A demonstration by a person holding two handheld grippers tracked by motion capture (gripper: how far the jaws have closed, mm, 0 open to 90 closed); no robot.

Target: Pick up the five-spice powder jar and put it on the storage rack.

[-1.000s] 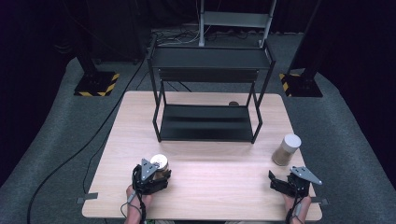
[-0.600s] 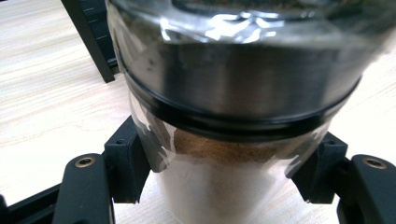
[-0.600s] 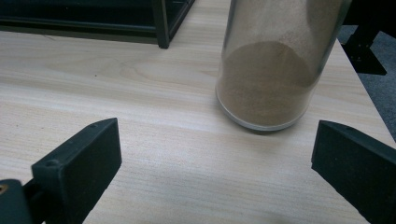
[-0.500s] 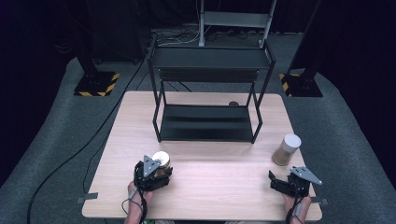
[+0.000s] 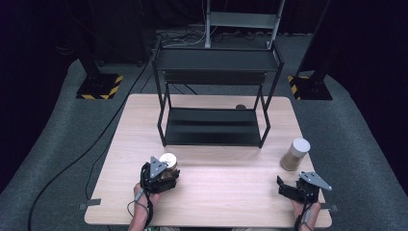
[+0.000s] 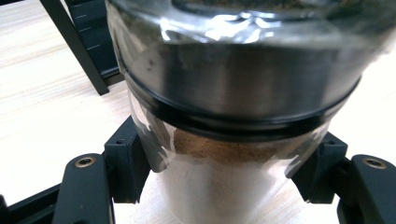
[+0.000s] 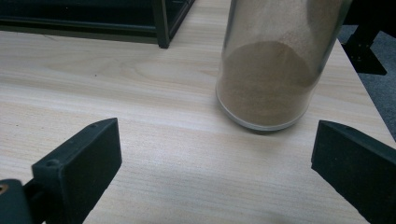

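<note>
This is looking like a lab or recording studio rather than a home: black curtains (image 5: 43, 29) are hanging all around, a bare wooden table (image 5: 211, 202) is sitting on grey carpet (image 5: 57, 144), stand bases with yellow-black hazard stripes (image 5: 98, 89) are flanking it, and cables (image 5: 82, 154) are trailing across the floor.

A light wooden table (image 5: 216, 192) fills the lower middle of the high view, bearing a black shelf rack (image 5: 211, 125) at centre and a jar (image 5: 294, 154) at lower right.
</note>
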